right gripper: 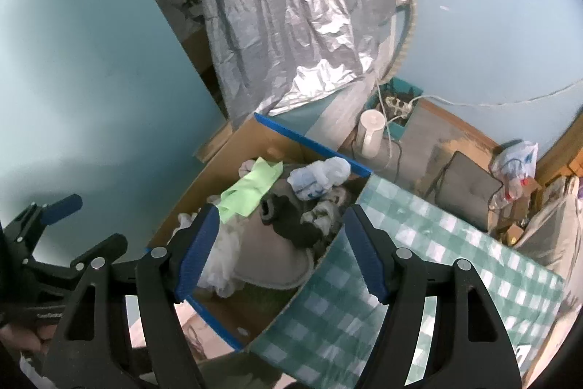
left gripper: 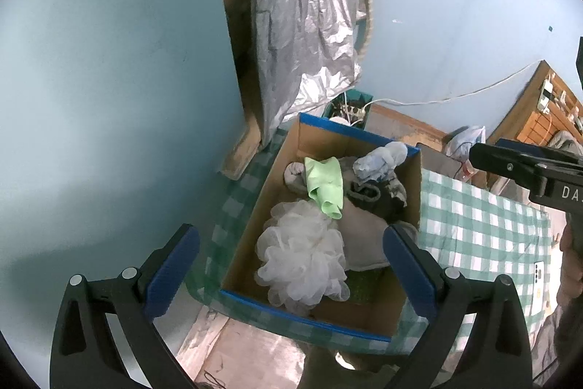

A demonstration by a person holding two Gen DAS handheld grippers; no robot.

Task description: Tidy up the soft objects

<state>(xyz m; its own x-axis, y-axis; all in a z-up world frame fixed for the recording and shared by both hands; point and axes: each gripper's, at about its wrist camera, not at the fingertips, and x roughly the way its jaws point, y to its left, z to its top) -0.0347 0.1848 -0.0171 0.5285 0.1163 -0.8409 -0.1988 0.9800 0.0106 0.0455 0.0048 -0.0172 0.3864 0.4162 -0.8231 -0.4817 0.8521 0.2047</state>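
A cardboard box (left gripper: 262,206) with blue-taped rims sits on a green checked tablecloth (left gripper: 481,225). Inside lie a white mesh bath pouf (left gripper: 302,257), a light green cloth (left gripper: 324,185), a grey pad (left gripper: 364,239), dark socks (left gripper: 368,195) and a white-blue plastic bag (left gripper: 379,163). My left gripper (left gripper: 291,272) is open and empty above the box's near end. My right gripper (right gripper: 280,254) is open and empty over the box (right gripper: 189,195), above the grey pad (right gripper: 273,257); the green cloth (right gripper: 247,192) and dark socks (right gripper: 291,221) lie beyond it.
A blue wall stands to the left. A silver crinkled cover (left gripper: 302,6) hangs behind the box. A white cable (left gripper: 437,101) runs along the wall. A teal bin (right gripper: 397,108) with a power strip and a white jug (right gripper: 371,133) stand behind. A phone (left gripper: 539,287) lies on the cloth.
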